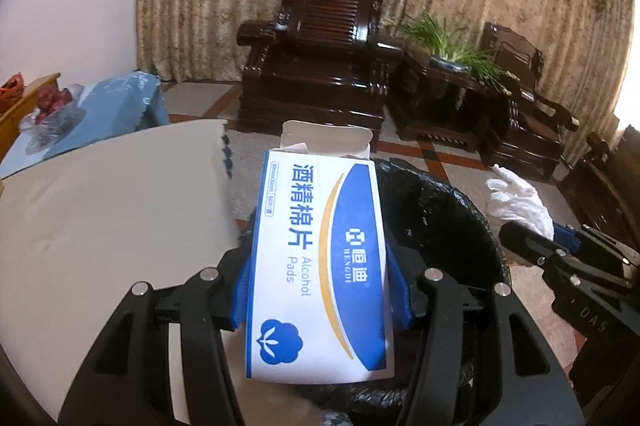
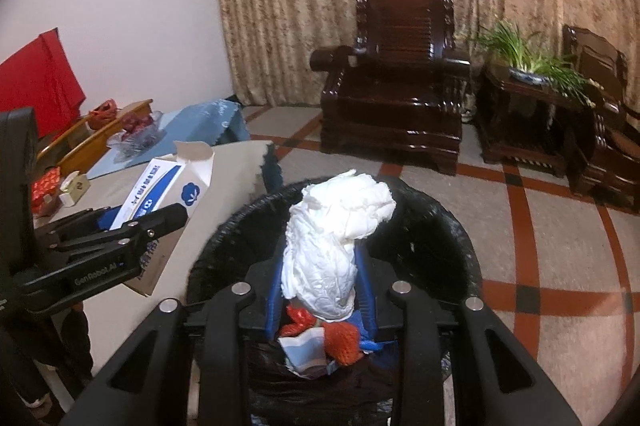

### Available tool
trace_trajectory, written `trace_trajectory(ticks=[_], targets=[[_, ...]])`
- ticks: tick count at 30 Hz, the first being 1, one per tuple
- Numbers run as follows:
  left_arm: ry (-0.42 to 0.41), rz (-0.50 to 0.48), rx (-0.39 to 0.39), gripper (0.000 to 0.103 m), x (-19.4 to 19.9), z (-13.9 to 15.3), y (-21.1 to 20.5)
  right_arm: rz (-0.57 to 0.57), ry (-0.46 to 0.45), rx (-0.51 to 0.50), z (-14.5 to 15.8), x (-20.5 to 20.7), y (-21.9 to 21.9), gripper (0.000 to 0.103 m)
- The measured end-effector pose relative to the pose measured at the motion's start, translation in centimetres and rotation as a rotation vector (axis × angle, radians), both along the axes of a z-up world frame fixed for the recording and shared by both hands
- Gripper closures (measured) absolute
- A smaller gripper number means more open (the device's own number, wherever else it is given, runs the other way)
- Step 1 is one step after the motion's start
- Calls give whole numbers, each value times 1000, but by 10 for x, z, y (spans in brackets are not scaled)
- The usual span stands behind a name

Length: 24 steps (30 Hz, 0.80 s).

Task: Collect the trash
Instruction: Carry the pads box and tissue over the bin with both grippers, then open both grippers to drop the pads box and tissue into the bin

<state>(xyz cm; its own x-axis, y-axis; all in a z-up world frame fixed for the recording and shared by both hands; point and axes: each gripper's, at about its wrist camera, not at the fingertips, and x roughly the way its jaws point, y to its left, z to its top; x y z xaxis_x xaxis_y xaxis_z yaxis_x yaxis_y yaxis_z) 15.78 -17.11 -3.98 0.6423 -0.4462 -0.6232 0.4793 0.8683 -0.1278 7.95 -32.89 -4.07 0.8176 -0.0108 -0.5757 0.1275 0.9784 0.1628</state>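
Note:
My left gripper (image 1: 320,290) is shut on a white and blue alcohol pads box (image 1: 320,258) whose top flap stands open. The box hangs over the near-left rim of a bin lined with a black bag (image 1: 440,209). My right gripper (image 2: 320,290) is shut on a crumpled white tissue (image 2: 336,238) above the bin's (image 2: 440,226) mouth. Below it in the bin lie a red net (image 2: 340,340) and a blue and white wrapper. Each view shows the other hand: the right gripper (image 1: 540,236) with the tissue (image 1: 516,197), and the left gripper (image 2: 136,216) with the box (image 2: 168,181).
A table with a beige cloth (image 1: 100,205) stands left of the bin. Beyond it a blue cloth (image 2: 204,121) carries a glass bowl of fruit (image 2: 136,137). Dark wooden armchairs (image 1: 316,65) and a side table with a potted plant (image 1: 452,57) line the curtain across the tiled floor.

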Motion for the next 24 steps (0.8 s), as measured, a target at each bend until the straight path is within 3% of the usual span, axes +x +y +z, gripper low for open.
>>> trace_trajectory(ticks=[16, 21, 23, 24], targets=[[70, -49, 36, 50, 41, -53, -54, -50, 76, 28, -54, 27, -45, 72], [106, -79, 36, 49, 53, -67, -65, -57, 104, 28, -70, 37, -53, 61], [124, -91, 20, 37, 57, -70, -64, -65, 122, 21, -79, 41, -57, 41], [122, -93, 16, 34, 58, -70, -63, -63, 123, 23, -81, 41, -58, 39]])
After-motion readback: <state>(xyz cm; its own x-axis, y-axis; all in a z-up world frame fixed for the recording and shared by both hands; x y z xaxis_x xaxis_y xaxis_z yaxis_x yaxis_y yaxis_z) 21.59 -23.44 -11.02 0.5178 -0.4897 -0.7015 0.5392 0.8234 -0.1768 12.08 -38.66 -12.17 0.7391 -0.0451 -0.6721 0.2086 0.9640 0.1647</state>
